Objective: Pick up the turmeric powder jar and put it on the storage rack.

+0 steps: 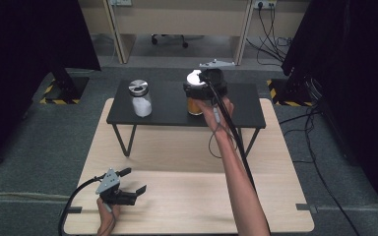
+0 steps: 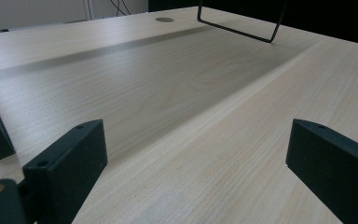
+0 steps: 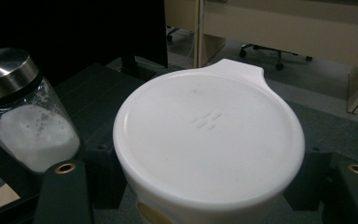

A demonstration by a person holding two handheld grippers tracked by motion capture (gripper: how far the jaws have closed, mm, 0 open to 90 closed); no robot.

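Note:
A jar with a white lid and orange contents stands on the right half of a low black table. My right gripper reaches over it from the front, its jaws on either side of the jar just under the lid, shut on it. In the right gripper view the gripper shows its black jaws left and right of the jar. My left gripper rests low at the near left of the wooden table, open. Bare wood lies between its jaws.
A glass jar of white powder with a steel lid stands on the left half of the black table, also in the right gripper view. The black table's wire legs rest on the light wooden table. Cables trail on the floor at right.

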